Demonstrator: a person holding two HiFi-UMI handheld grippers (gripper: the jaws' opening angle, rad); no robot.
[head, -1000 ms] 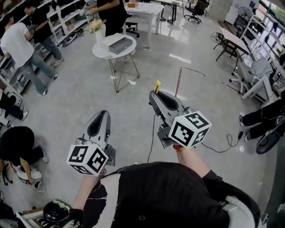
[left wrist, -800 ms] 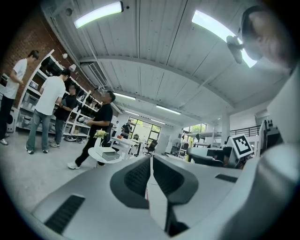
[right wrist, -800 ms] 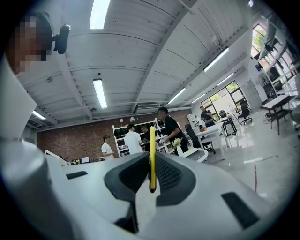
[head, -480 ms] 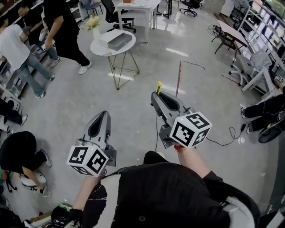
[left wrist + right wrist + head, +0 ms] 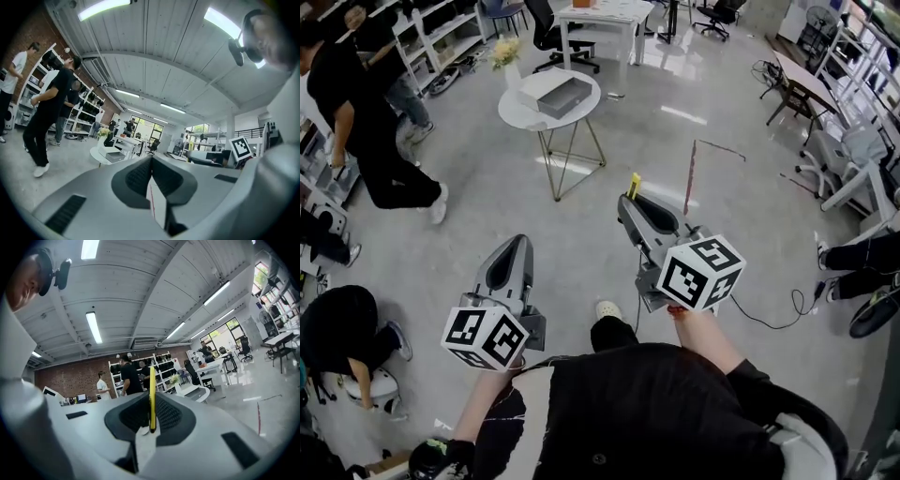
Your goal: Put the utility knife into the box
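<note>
Right gripper (image 5: 628,201): its fingers are closed on the utility knife (image 5: 152,397), whose yellow body stands up out of the tips.
Left gripper (image 5: 518,243): fingers pressed together, with nothing between them.
Box (image 5: 555,94): it lies on the round white bench (image 5: 512,112), well apart from both grippers, across the floor.
Step in hand, as I judge: carrying the knife to the box.
How to do it well: keep the grip firm, come close to the bench, and lower the knife between the box walls before opening. Stay clear of the flower vase (image 5: 510,58) beside the box.
Hard to see: the knife's lower part is inside the fingers. I cannot tell if the blade is out. The inside of the box is too small to read.
</note>
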